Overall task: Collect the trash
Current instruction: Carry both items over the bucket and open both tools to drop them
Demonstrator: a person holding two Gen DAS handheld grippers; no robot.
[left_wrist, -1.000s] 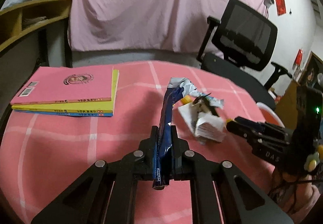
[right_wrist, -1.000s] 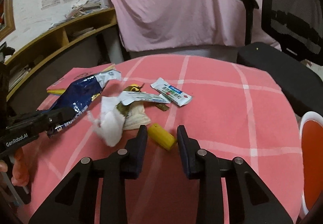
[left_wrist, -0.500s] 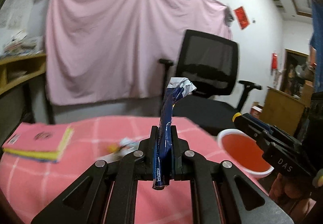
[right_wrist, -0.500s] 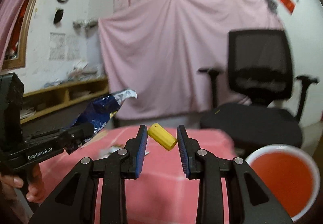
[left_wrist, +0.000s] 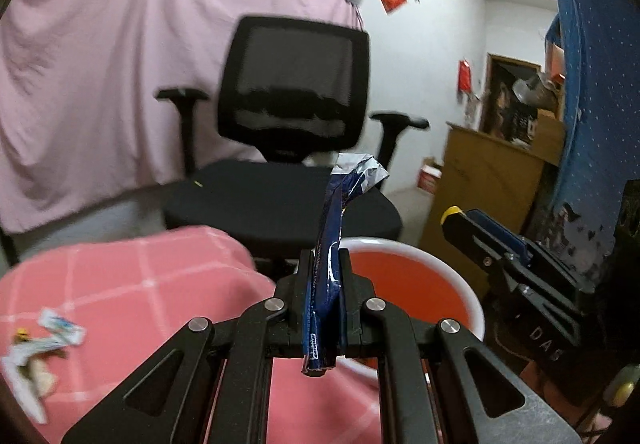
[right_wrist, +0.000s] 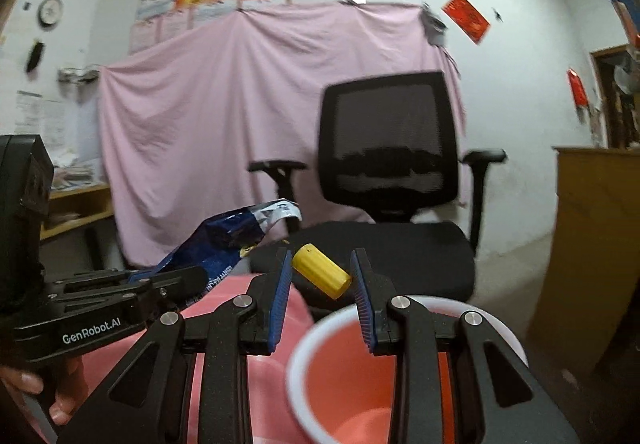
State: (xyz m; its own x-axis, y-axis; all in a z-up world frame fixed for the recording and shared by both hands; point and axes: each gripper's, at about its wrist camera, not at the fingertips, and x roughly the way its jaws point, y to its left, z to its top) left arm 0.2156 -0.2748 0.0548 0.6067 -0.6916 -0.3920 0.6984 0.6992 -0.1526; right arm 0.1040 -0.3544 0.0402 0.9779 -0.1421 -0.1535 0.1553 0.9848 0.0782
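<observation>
Aloft, left claw (left_wrist: pixel 325 286) pinches blue wrapper (left_wrist: pixel 334 240); right claw (right_wrist: pixel 320 284) clamps yellow cap (right_wrist: pixel 321 276) above bin (right_wrist: pixel 304 356).

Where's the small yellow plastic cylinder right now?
In the right wrist view, the yellow plastic cylinder is clamped in the right gripper, held above the far rim of the orange bin.

Both wrist cams face fwd, near-level, close above bin (left_wrist: pixel 472 308); share chair (right_wrist: pixel 390 147).
</observation>
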